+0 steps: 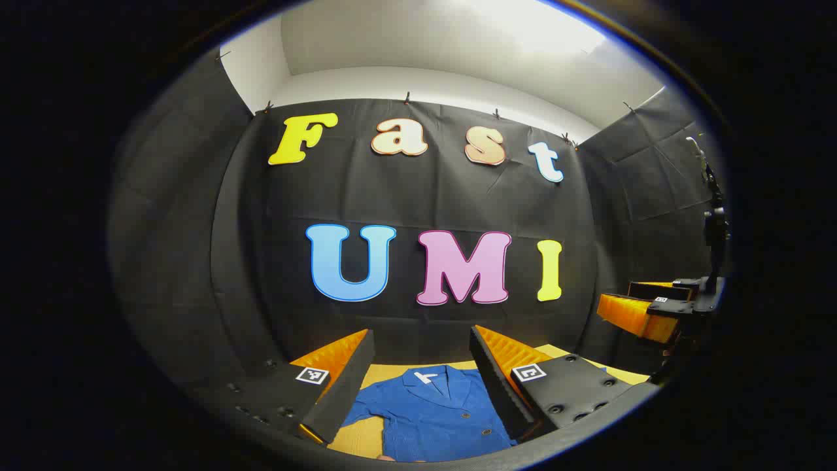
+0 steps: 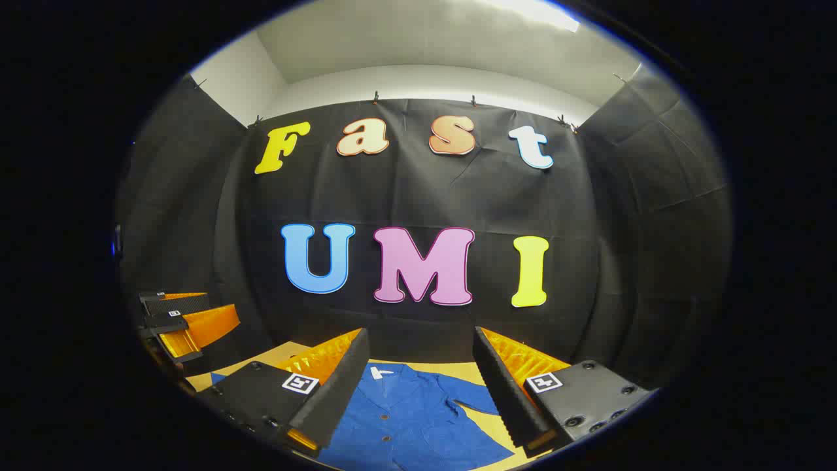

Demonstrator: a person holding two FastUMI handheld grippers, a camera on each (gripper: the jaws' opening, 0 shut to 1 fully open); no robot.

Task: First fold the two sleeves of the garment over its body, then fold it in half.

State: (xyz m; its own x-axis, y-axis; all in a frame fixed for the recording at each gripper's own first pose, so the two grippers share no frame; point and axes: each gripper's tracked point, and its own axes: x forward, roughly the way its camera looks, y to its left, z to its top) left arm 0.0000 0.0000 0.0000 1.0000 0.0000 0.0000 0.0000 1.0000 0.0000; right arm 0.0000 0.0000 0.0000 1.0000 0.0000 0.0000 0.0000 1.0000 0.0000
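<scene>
In the left gripper view, the left gripper (image 1: pixel 422 376) hangs with jaws spread wide above a blue buttoned jacket (image 1: pixel 435 412) lying flat on the yellow tabletop (image 1: pixel 386 374), collar toward the black cloth wall (image 1: pixel 418 203). The right gripper (image 2: pixel 418 379), equally wide and holding nothing, hangs over the same jacket (image 2: pixel 409 418), whose length runs away from the cameras.

A blue button-front jacket (image 1: pixel 435 409) lies flat and face up on a yellow table (image 1: pixel 392 374), collar toward the far wall with a white label inside the neck. Its sleeves are spread out to the sides, unfolded.
</scene>
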